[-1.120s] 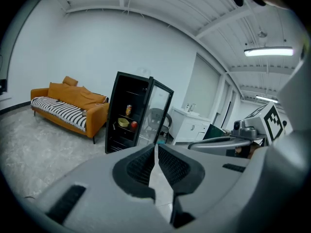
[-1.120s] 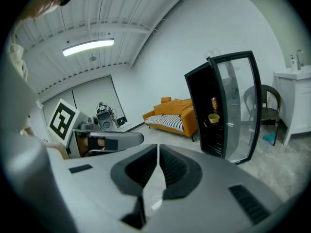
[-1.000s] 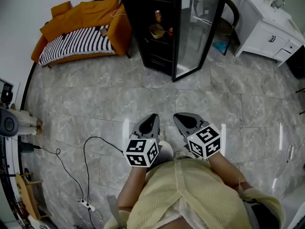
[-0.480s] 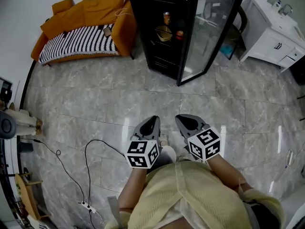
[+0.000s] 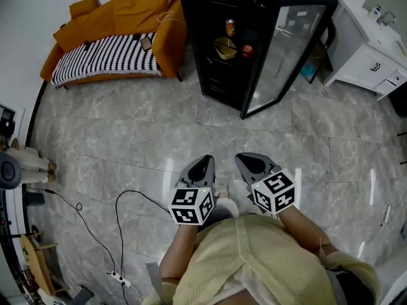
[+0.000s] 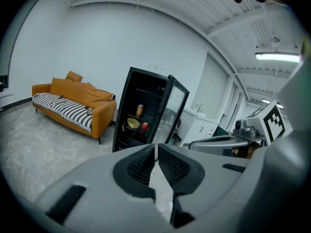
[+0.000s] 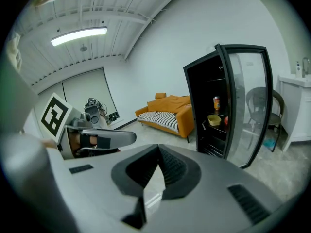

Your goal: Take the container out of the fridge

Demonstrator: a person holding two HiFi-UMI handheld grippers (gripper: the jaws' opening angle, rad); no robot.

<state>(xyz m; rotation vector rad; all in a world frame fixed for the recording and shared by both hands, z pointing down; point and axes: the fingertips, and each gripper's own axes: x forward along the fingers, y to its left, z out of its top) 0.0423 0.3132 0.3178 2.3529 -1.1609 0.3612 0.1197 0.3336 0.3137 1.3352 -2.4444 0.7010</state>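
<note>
Head view: left tool (image 5: 204, 162) and right tool (image 5: 246, 162) closed, empty, well short of fridge (image 5: 196, 37). Container (image 5: 224, 46) on shelf beside can (image 5: 230, 27) — risk: toppling can, clipping door (image 5: 289, 49).

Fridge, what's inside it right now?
The open fridge shows a can on an upper shelf, with a yellow container and a red round item one shelf down. Lower shelves are too dark to read.

bright, even light from a ceiling strip lamp (image 7: 79, 36) at upper left. pale glare streaks on the glossy floor (image 5: 166, 165). fisheye bending and dark corners in both gripper views.
</note>
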